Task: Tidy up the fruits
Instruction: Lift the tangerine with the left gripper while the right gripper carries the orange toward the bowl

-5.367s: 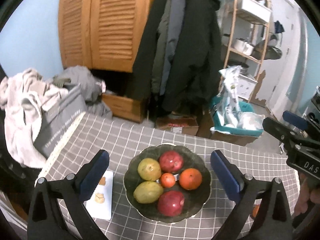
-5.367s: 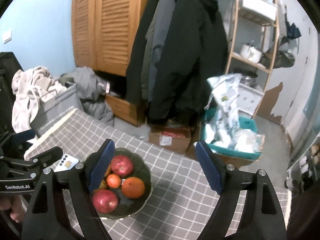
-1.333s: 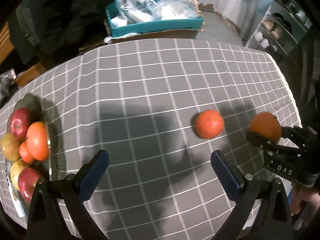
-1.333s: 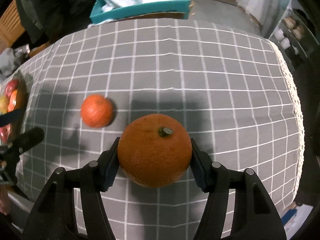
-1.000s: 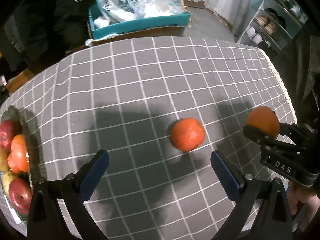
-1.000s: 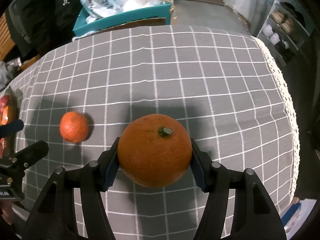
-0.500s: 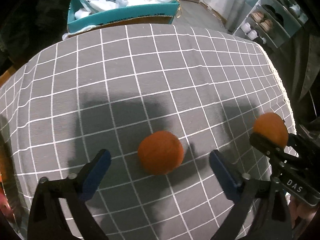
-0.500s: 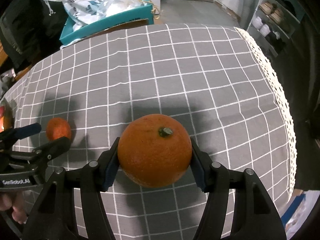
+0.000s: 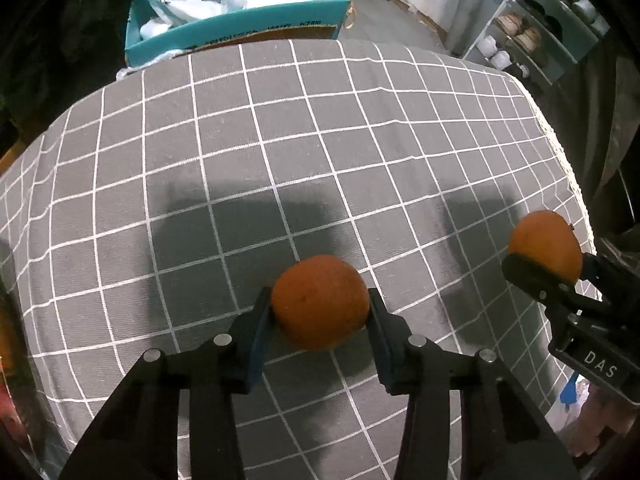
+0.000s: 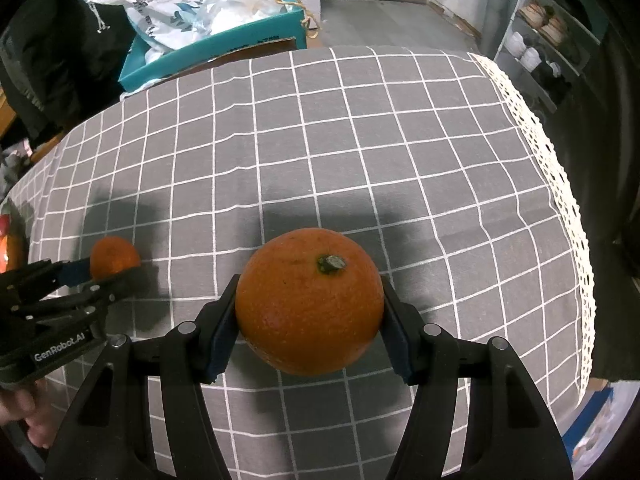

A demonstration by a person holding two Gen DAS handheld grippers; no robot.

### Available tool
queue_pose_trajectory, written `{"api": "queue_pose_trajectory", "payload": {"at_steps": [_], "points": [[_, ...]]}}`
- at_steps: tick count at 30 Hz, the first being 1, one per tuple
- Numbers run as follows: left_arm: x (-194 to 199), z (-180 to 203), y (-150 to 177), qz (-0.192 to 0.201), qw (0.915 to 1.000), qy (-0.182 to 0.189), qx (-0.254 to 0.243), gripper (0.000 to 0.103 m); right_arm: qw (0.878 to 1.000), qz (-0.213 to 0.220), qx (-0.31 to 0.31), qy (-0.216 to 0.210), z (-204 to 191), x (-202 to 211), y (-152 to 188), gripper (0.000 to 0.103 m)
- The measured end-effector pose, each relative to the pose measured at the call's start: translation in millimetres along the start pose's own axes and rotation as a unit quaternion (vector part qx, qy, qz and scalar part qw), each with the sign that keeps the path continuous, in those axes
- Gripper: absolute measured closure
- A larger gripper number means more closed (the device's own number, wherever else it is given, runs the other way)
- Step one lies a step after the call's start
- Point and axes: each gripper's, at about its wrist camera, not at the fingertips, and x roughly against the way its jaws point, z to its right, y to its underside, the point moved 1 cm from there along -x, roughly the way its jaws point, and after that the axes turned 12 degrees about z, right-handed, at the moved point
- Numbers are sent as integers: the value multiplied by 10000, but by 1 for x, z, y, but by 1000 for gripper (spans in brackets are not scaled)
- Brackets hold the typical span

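Left gripper [image 9: 320, 312]: its jaws have just been closing and now both blue pads press the sides of the smaller orange [image 9: 320, 307], which sits between them low over the grey checked tablecloth [image 9: 280, 140].
Smaller orange, other view: seen from the right wrist it shows at the far left [image 10: 114, 257], partly hidden behind the left gripper's black fingers [image 10: 60, 276].
Right gripper [image 10: 308, 316]: clamped on the larger orange [image 10: 309, 306], one pad on each side, stem end facing up toward the camera.
Larger orange, other view: from the left wrist it sits at the right edge [image 9: 545, 245], gripped in the right gripper [image 9: 548, 276], near the table's lace-trimmed edge.
The two oranges: well apart from each other, both over the near half of the cloth.
Hands: part of a hand shows under each gripper body, at the lower right [image 9: 600, 420] and the lower left [image 10: 28, 416].
Fruit bowl: only a sliver at the left border [image 10: 10, 240], with red and orange fruit just visible in it; what else it holds cannot be told.
Teal box [image 10: 224, 50]: stands on the floor past the far edge of the table, an open cardboard carton holding white printed plastic bags [image 10: 180, 0] that rise above its rim.
Shelf rack [image 10: 536, 32]: at the far right, with pale rounded items on its shelves, too small to name.
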Motion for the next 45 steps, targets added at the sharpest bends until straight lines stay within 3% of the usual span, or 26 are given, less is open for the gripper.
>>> {"api": "queue_pose_trajectory", "payload": {"at_steps": [25,45], "points": [[95,-3,-19,972,9952,-140,-41,59,9955,806,493,-98,-30,56,-28,40],[173,-10,-29,1764,9842,-139,-28,59,9786,1833,855,-369,-60,138,-50,40]]}}
